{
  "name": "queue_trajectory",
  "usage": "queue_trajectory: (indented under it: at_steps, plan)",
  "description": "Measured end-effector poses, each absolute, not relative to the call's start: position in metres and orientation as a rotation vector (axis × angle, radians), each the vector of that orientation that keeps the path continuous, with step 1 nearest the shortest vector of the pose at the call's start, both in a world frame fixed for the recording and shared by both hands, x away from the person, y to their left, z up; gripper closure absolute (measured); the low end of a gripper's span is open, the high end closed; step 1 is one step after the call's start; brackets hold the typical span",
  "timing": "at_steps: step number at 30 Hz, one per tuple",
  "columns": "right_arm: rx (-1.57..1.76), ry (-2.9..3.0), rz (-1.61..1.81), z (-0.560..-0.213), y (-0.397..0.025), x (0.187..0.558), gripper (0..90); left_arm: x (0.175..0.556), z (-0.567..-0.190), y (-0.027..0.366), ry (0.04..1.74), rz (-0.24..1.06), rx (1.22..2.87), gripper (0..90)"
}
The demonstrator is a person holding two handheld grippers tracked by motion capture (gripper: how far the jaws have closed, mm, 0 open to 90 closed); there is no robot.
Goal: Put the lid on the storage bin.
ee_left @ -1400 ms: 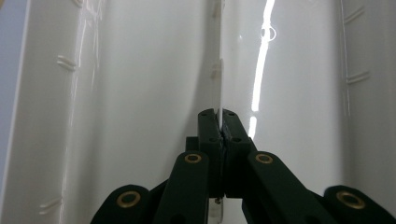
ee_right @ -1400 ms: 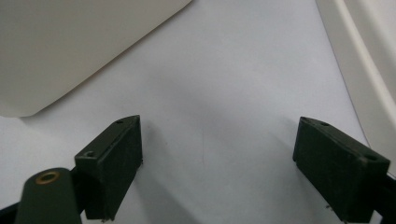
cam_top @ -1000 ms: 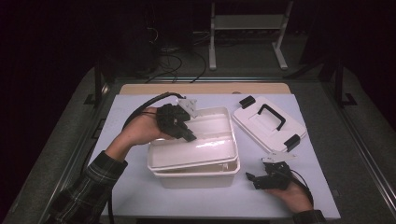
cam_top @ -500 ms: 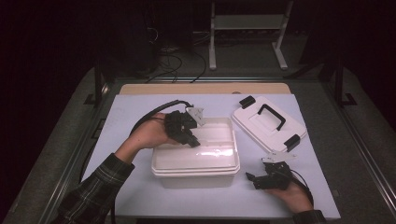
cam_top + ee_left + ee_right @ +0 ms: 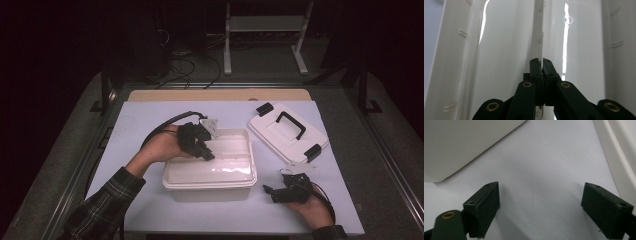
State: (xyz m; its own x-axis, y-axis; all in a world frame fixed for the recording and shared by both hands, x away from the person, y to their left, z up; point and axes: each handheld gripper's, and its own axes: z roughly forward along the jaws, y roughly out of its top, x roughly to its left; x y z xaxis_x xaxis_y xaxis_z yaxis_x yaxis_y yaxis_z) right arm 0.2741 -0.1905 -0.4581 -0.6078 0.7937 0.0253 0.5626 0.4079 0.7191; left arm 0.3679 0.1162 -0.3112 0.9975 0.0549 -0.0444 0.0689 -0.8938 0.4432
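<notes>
A white plastic box (image 5: 207, 192) stands at the middle of the table with a shallow clear-white tray (image 5: 235, 150) seated in its top. My left gripper (image 5: 206, 153) reaches down into the tray from the left. In the left gripper view this gripper (image 5: 541, 65) is shut on the tray's thin upright middle rib (image 5: 539, 37). The right gripper (image 5: 270, 190) rests low on the mat by the box's front right corner. It is open (image 5: 541, 207), with bare mat between its jaws.
The box's white lid (image 5: 287, 132), with a black handle and black clips, lies flat at the back right. A pale lilac mat (image 5: 145, 115) covers the table. Dark table rails run along both sides, and cables and a stand sit beyond the far edge.
The tray, held by my left gripper, has come down from a raised, offset position and now sits level in the box. The right gripper has stayed put.
</notes>
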Motion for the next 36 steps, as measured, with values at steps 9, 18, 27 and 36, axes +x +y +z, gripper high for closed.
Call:
queue_trajectory:
  at_steps: [9,18,27,36]
  plan:
    - [1.175,2.348,1.015,-0.458,-0.191,0.274,13.5,0.37,-0.293,0.133,0.162,-0.014,2.585,56.6]
    - [1.171,2.352,1.009,-0.459,-0.19,0.275,13.0,0.363,-0.282,0.171,0.256,0.047,2.556,30.3]
    - [1.17,2.353,1.01,-0.459,-0.191,0.275,13.0,0.355,-0.283,0.224,0.345,0.133,2.533,15.5]
    - [1.169,2.35,1.007,-0.459,-0.19,0.275,12.6,0.341,-0.315,0.275,0.474,0.156,2.496,7.8]
